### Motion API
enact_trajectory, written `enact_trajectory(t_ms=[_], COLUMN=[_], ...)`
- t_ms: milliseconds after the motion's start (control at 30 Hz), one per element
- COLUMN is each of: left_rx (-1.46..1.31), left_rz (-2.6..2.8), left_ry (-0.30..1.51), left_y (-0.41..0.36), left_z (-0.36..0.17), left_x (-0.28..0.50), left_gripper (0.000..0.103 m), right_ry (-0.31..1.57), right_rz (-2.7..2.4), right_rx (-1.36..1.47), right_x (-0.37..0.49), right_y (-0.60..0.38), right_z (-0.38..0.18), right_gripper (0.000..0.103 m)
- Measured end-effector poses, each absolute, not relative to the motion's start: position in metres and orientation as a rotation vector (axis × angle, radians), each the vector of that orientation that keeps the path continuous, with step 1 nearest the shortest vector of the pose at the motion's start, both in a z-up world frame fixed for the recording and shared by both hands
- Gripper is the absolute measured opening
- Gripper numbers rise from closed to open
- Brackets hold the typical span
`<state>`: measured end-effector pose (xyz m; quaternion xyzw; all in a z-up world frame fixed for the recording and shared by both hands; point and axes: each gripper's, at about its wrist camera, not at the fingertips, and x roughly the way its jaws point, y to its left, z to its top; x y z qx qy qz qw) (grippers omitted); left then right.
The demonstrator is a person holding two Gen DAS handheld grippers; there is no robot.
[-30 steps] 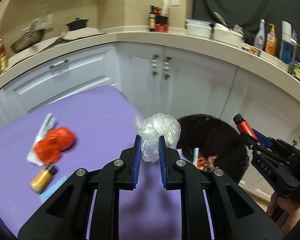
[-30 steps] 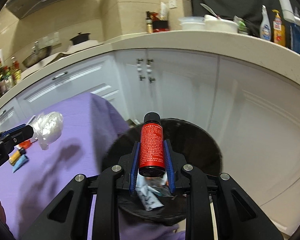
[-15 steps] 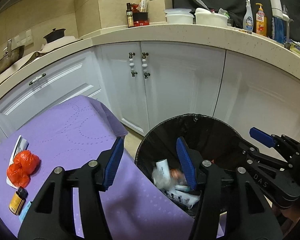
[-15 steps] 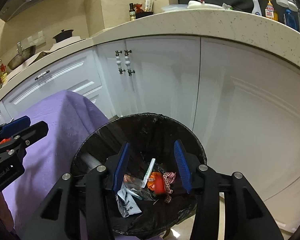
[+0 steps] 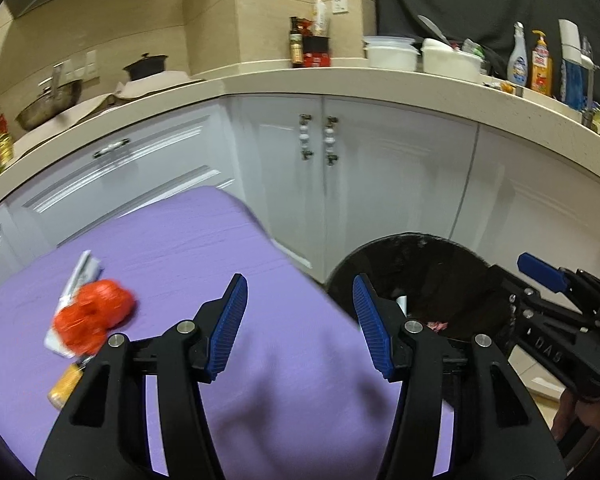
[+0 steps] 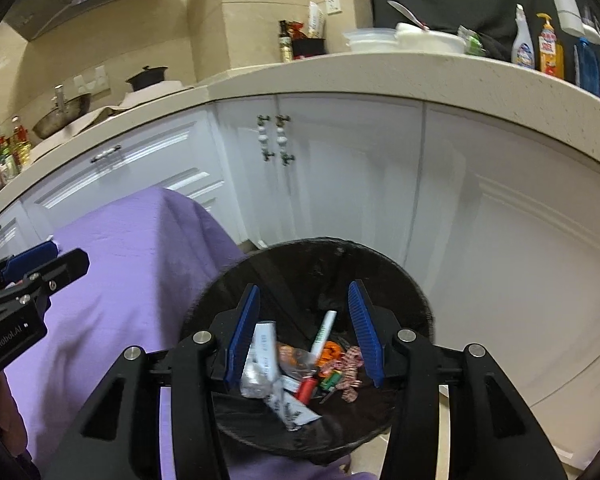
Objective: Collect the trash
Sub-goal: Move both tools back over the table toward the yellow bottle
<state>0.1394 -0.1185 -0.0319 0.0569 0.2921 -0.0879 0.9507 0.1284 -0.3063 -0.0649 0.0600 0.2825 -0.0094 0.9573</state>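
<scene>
By the white cupboards, the black bin below the right gripper now holds the red bottle, and both it and the left gripper have just opened, empty.

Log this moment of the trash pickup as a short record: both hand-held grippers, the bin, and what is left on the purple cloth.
left hand-held gripper: open, nothing between the pads, over the purple cloth
right hand-held gripper: open, empty, above the bin
trash bin: black, lined, on the floor beside the cloth-covered table, holding wrappers and a small red bottle
left on cloth: red crumpled bag lying on a white wrapper; small amber bottle just in front of it
</scene>
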Motion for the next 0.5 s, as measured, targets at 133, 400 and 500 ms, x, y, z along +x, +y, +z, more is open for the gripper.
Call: enact_trajectory(t_ms=[133,400,500], left_rx=[0.092,0.065,0.051], left_rz=[-0.124,0.016,0.068], left_ry=[0.595,0.625,0.64], left_y=[-0.082,0.001,0.031], left_z=[-0.03,-0.038,-0.043], left_x=[0.125,0.096,0.089], left_gripper=[0.053,0.053,0.053], right_ry=[0.567,0.584,0.593], right_rz=[0.05,0.187,0.217], right_rx=[0.097,0.046,0.024], right_x=[0.127,0.125,0.124], right_y=[-0.274,-0.209,-0.189], right_z=[-0.06,-0.061,-0.061], right_gripper=[0.048,0.049,0.049])
